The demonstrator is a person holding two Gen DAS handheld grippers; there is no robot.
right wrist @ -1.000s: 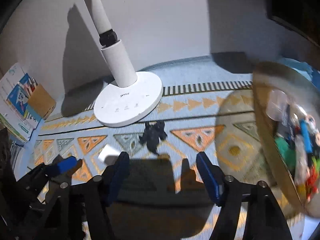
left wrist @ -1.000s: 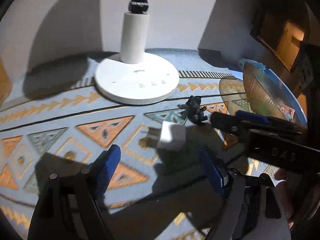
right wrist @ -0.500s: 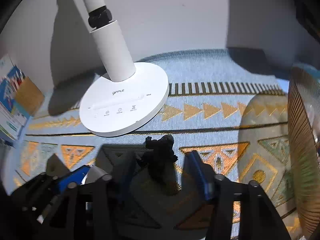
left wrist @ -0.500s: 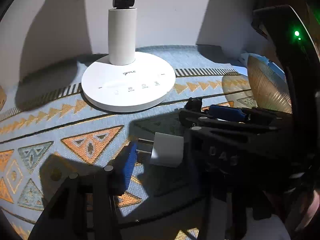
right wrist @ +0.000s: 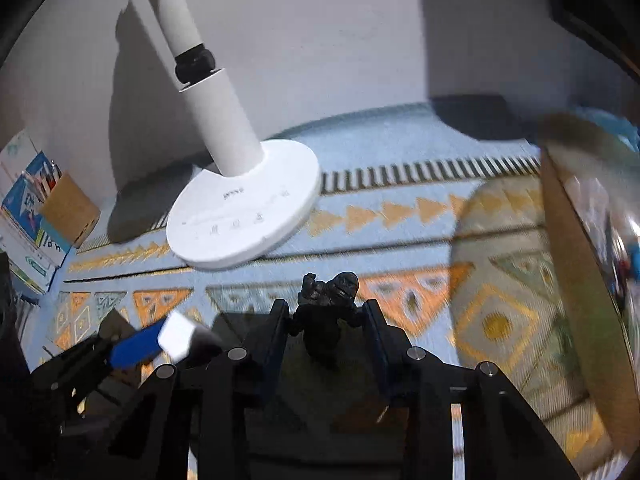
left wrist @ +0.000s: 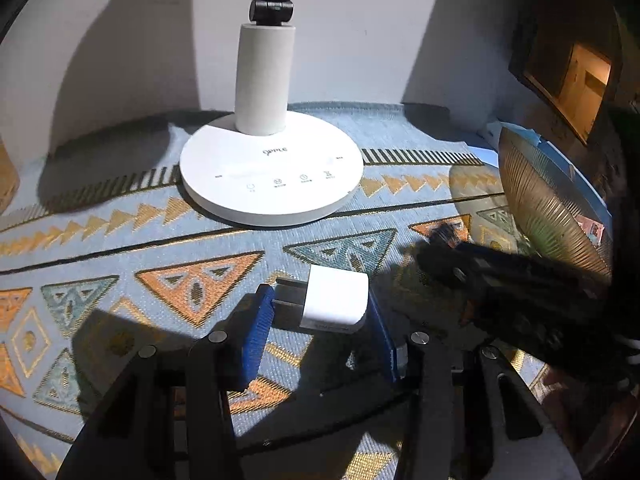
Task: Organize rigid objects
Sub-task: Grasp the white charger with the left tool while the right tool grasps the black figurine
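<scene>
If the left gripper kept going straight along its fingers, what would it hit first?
The white charger already sits between the left gripper jaws. Beyond it, the lamp base looks like the next obstacle, though depth is unclear.

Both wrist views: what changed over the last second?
Both grippers advanced and closed in. The left gripper went from wide open to bracketing the white charger, pads at its sides. The right gripper moved up to the black figurine and narrowed around it. The lamp, patterned mat and ribbed bowl stayed put.
</scene>
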